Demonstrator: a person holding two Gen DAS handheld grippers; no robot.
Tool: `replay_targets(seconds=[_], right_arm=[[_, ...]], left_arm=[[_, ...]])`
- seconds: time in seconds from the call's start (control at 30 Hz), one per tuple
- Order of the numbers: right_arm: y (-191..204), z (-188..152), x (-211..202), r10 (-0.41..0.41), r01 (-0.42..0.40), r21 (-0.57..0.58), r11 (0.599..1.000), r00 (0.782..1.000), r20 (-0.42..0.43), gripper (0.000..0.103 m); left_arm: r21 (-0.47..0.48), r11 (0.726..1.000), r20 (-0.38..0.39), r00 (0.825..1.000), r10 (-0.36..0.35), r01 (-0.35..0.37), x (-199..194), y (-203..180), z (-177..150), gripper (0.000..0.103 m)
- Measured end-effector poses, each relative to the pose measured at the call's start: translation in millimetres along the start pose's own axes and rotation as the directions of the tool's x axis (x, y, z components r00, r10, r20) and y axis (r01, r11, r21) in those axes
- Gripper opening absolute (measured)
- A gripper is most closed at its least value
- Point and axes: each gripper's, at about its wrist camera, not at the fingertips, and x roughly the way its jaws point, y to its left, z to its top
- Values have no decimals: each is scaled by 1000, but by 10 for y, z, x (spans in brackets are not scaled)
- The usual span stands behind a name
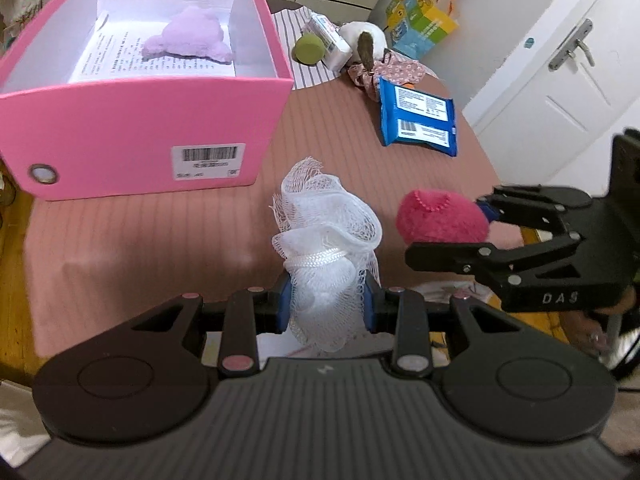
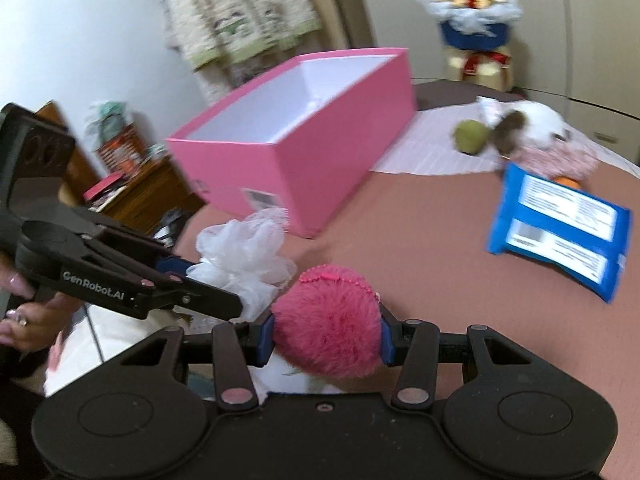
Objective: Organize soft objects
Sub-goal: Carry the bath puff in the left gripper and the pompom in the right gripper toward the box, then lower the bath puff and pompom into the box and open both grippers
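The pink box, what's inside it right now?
Inside the pink box lies a lilac plush on a printed sheet. The near wall hides part of the floor; nothing else shows.

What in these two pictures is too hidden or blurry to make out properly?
- Right wrist view: motion blur smears the print on the blue packet.
- Right wrist view: the pink box floor is hidden by its near wall.
- Left wrist view: the pink fluffy ball is partly covered by the right gripper.
- Left wrist view: the printed sheet text is too small.
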Motion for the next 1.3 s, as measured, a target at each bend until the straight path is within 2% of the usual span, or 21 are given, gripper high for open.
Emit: replay_targets(seconds=[0.1,0.27,0.47,0.67,0.8,0.9,0.97,1.13,1.2,1.3], right_arm=[[144,122,-48,50,-50,-31,998,999,-11,53],[394,323,-140,81,-80,-110,991,997,6,53],[569,599,-210,171,-172,-133,976,985,-20,53],[712,894,-169,173,-168,-198,966,985,6,53],[731,1105,-37,140,-120,-242,963,988,67,53],[722,1272,93,83,-44,-286,957,989,125,53],[682,1374,182,49,-3,-305,952,988,144,53],[577,1644,570,-27,72,-360,930,991,130,53],[508,1745,739,-38,74,-372,925,994,102,53],[458,1835,937,-50,74,-400,914,996,69,53]], left_arm=[[17,1000,3,1000,9,-9,-207,12,-8,32],[44,998,45,998,39,-41,-565,32,14,32],[58,997,68,996,51,-55,-900,60,106,32],[75,991,170,980,99,-113,-1125,167,315,32],[41,993,219,971,100,-111,-1067,366,614,32],[14,991,249,960,129,-137,-928,501,863,32],[-2,989,247,959,141,-145,-802,592,1017,32],[-35,985,205,964,171,-167,-402,807,1317,32],[-45,982,187,964,189,-184,-250,883,1407,32],[-83,982,148,972,181,-170,-90,1020,1510,32]])
